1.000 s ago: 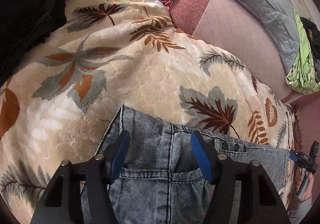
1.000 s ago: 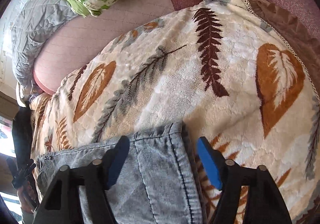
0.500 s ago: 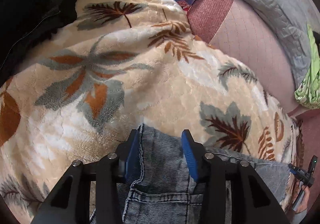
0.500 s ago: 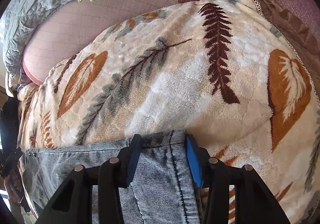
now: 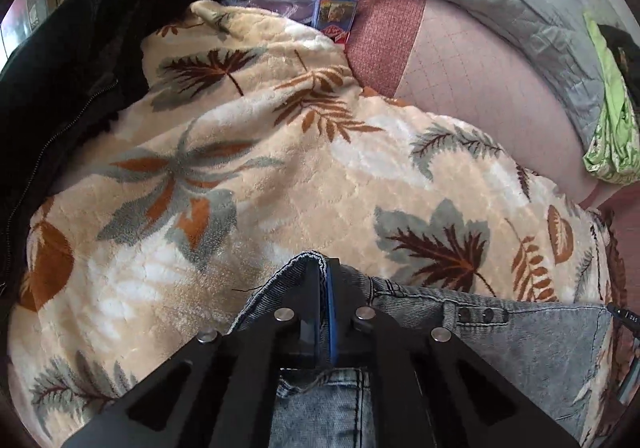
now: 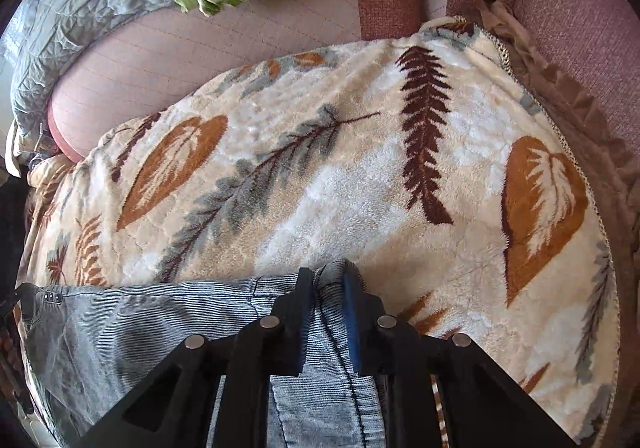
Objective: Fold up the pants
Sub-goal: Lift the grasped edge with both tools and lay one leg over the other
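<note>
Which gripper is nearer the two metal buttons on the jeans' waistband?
Left. The left gripper pinches the waistband just beside the buttons; the right gripper grips the waistband's far corner, well away from them.

Faded grey-blue denim pants [image 5: 520,332] – cream blanket [image 5: 280,175] patterned with rust, grey, brown leaves.

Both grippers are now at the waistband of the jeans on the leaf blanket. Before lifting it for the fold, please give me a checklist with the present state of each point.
1. Left gripper shut on the jeans: ok; its jaws have just closed on the waistband corner.
2. Right gripper shut on the denim: ok; its jaws have just closed, with bunched cloth between them.
3. Blanket not caught in either grip: cannot tell.
4. Waistband lying straight between the grippers: ok.
5. Blanket area beyond the waistband free for the fold: ok.
6. Legs of the jeans lying flat: cannot tell, out of view.
</note>
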`<state>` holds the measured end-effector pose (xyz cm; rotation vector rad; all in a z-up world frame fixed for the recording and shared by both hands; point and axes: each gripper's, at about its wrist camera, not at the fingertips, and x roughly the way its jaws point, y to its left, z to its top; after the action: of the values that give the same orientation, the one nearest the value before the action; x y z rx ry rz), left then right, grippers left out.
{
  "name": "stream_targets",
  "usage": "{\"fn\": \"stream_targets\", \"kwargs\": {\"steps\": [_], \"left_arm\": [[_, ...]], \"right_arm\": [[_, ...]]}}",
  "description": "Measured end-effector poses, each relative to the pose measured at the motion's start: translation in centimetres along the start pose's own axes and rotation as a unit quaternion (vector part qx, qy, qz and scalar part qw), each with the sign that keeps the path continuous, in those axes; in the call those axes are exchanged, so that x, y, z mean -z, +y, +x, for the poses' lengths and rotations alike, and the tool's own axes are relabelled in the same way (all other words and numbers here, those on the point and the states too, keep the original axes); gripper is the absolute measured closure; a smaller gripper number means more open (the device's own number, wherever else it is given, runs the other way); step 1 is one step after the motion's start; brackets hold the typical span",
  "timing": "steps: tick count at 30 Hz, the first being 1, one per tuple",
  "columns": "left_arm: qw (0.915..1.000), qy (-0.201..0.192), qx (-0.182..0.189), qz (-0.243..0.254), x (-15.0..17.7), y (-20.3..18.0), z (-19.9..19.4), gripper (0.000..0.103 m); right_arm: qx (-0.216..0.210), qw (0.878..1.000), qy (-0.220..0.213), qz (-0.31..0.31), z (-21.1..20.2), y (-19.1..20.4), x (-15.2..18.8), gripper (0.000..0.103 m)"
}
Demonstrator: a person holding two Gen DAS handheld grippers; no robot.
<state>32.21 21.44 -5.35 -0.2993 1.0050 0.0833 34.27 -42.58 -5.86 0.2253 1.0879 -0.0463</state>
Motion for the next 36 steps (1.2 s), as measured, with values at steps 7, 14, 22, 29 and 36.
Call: {"fn": "stream_targets", "kwargs": {"steps": [7, 14, 22, 29, 36], "left_arm": [[0.9935, -0.091, 0.064, 0.02, 3.6, 0.5, -12.5, 0.101], [0.9851, -0.122, 0.113, 0.045, 14.2, 4.2, -21.9, 0.1], [0.9973, 0.049, 0.05, 0.024, 24.8, 10.2, -16.4, 0.095], [0.9973, -0.069, 0.0, 0.024, 22.3, 8.1, -22.1, 0.053], [0.9896, -0.076, 0.058, 0.108, 22.2, -1.1, -19.6, 0.043]], "right_arm": [[-0.042, 0.996, -0.074, -0.007, -10.0, 0.5, 3.1, 0.087], [-0.073, 0.99, -0.117, -0.01, -18.8, -2.6, 14.5, 0.087], [-0.059, 0.997, 0.041, 0.031, -12.6, -7.7, 30.3, 0.07], [-0.078, 0.993, -0.034, 0.081, -18.0, -8.5, 29.4, 0.032], [-0.211, 0.965, 0.02, 0.153, -13.7, -6.1, 28.0, 0.028]]}}
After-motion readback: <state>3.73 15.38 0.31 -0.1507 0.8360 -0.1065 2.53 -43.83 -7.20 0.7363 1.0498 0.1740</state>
